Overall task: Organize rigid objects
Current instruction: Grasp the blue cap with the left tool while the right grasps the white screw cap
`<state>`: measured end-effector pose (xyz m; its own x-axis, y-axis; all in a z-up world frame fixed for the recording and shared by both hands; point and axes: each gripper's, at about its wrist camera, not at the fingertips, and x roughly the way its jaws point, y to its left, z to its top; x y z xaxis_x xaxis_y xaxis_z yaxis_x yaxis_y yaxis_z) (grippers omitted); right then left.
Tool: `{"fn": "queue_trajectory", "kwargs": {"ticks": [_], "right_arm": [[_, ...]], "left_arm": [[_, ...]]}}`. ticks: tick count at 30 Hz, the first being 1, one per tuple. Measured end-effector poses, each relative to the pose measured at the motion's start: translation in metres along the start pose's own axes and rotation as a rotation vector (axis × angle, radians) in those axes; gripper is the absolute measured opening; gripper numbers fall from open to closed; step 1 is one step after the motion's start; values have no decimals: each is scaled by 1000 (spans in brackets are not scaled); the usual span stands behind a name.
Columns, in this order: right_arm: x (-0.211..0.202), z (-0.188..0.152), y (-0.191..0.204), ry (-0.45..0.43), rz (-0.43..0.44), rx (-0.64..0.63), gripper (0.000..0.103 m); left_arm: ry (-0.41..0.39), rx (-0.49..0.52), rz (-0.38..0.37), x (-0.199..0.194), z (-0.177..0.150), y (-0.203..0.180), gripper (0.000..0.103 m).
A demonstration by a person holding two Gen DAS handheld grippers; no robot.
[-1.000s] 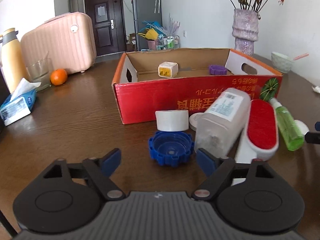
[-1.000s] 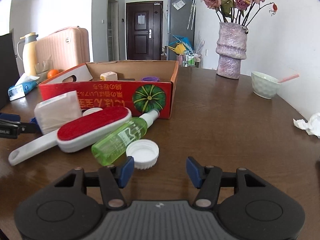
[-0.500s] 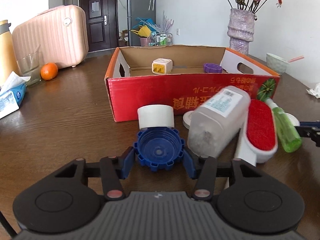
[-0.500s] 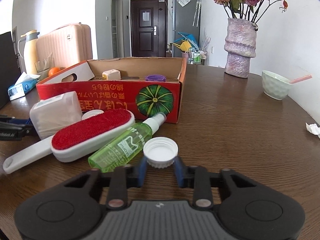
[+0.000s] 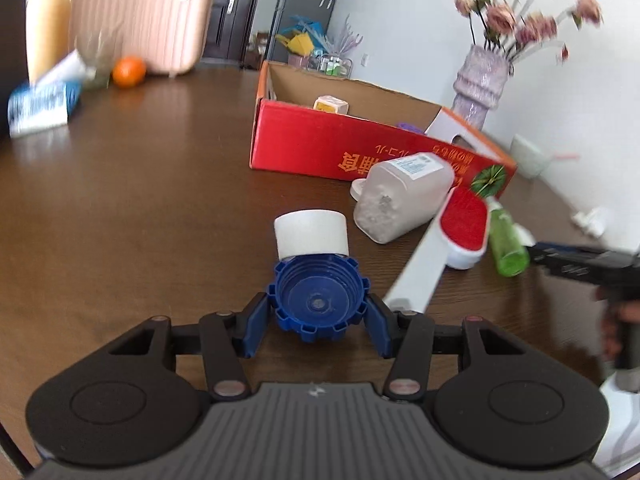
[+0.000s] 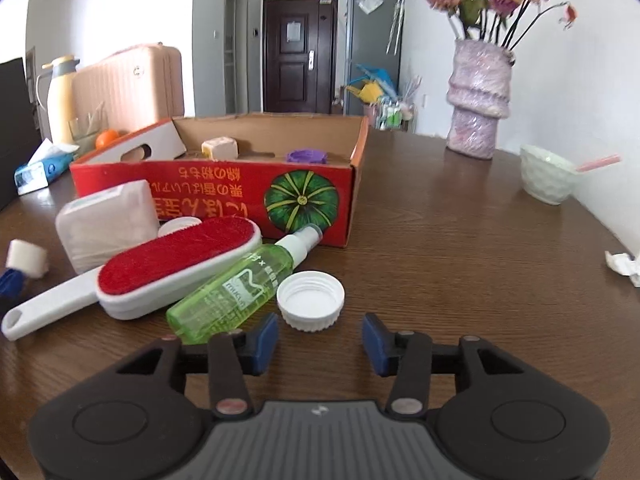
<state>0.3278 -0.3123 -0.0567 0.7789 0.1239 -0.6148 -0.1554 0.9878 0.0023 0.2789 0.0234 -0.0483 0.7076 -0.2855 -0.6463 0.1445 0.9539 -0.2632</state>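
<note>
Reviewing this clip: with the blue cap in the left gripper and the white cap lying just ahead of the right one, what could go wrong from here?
1. The left gripper grips the blue cap only by its notched rim; it may twist out on the way to the red box.
2. The white roll sits right beyond that cap and could get knocked.
3. The right gripper is open, its jaws having just been opening, with the white cap lying ahead of them; a retry could nudge the green spray bottle beside it.

We see the suitcase (image 5: 140, 16) and tissue pack (image 5: 40, 106) smeared by blur; the blue cap (image 6: 10, 282) is cut by the frame's edge.
</note>
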Motion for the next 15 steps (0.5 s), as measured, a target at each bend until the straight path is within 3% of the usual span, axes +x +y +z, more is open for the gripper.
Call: {"fn": "queue_trajectory", "kwargs": {"ticks": [2,4,6,10,15], "right_arm": [[8,5,0,6,4,4,55],[14,10,1,4,-3,-10,55],[20,13,-2,4,16,2,40],[19,15,0,-3,6,9,39],[-10,-2,7,-38,-13,-1,39]], "left_arm": [[6,-36,-19,-5,2,4,52],[-27,21,26,-11,-1,-4,52],[-38,66,70,-12,-3,-9,52],[-39,51,55,-20,-7,-9,52],[-99,66,19,-34,-3,-14,52]]}}
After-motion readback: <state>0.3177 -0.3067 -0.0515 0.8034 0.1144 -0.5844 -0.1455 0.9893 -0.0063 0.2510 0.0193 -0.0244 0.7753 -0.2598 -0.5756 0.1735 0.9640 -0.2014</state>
